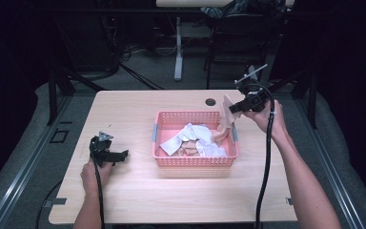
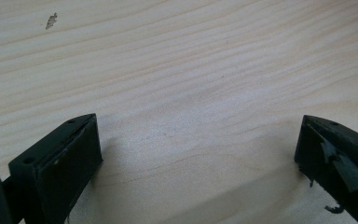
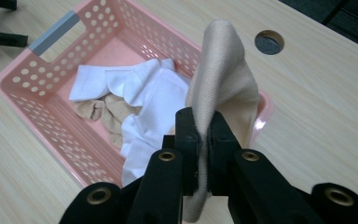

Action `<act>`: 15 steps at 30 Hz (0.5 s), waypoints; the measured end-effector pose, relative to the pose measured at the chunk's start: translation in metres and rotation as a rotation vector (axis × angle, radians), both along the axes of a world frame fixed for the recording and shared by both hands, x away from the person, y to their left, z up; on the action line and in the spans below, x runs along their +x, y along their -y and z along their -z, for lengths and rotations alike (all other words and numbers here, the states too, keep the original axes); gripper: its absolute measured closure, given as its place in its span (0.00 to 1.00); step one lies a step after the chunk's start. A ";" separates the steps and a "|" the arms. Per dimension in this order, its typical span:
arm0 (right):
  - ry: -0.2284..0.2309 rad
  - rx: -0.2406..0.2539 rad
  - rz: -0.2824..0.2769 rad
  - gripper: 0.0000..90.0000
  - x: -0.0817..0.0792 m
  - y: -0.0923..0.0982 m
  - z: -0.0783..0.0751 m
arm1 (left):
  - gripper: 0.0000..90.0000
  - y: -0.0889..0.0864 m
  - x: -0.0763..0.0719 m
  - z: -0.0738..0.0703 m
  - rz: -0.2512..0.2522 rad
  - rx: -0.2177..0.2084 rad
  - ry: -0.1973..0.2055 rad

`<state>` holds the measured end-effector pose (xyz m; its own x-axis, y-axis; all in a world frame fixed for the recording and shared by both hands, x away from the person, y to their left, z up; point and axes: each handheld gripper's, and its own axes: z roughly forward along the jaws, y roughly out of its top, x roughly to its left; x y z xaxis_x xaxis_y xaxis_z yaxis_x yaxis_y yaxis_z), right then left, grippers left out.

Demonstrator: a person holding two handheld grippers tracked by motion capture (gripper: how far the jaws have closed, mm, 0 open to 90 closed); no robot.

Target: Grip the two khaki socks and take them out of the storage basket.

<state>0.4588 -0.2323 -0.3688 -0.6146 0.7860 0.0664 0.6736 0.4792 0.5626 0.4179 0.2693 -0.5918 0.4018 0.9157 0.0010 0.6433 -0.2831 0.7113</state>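
1. Right claw (image 3: 204,140) is pinching a beige sock (image 3: 223,79), held up over the right end of the pink basket (image 1: 167,117). In the high view the sock (image 1: 225,121) hangs from the claw (image 1: 238,108) with its lower end draped over the basket rim.
2. Left claw (image 2: 198,154) is spread wide with nothing between the jaws, hovering low over bare bench (image 2: 191,70). In the high view it (image 1: 119,155) sits left of the basket, well apart from it.
3. The basket also holds white socks (image 3: 140,93) and more beige ones (image 3: 100,109), loosely piled.
4. Risk: the grip is on a thin fold near the sock's edge. A fast swing could slip it out, dropping it on the bench or back in the basket.
5. Risk: the tail drags on the rim. Pulling sideways could snag it and shift or tip the light basket, since nothing steadies it.
6. Risk: the hanging end may catch a white sock and drag it out.
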 end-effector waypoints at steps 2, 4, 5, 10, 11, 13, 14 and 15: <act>0.005 0.005 0.009 0.95 0.000 0.003 -0.001 | 0.00 0.000 0.000 0.000 0.000 0.000 0.000; 0.007 0.010 0.021 0.95 -0.001 0.009 -0.002 | 0.00 0.000 0.000 0.000 0.000 -0.001 0.000; 0.011 0.009 0.027 0.95 -0.001 0.013 -0.002 | 0.00 0.000 0.000 0.000 0.000 0.000 0.000; 0.026 0.018 0.066 0.95 -0.003 0.033 -0.004 | 0.00 0.000 0.000 0.000 0.000 0.000 0.000; 0.026 0.018 0.066 0.95 -0.003 0.033 -0.004 | 0.00 0.000 0.000 0.000 0.000 -0.001 0.000; 0.027 0.018 0.080 0.95 -0.004 0.039 -0.003 | 0.00 0.000 0.000 0.000 0.000 0.000 0.000; 0.024 0.016 0.086 0.95 -0.005 0.043 -0.003 | 0.00 0.000 0.000 0.000 0.000 0.000 0.000; 0.026 0.014 0.094 0.95 -0.005 0.046 -0.001 | 0.00 0.000 0.000 0.000 0.000 0.000 0.000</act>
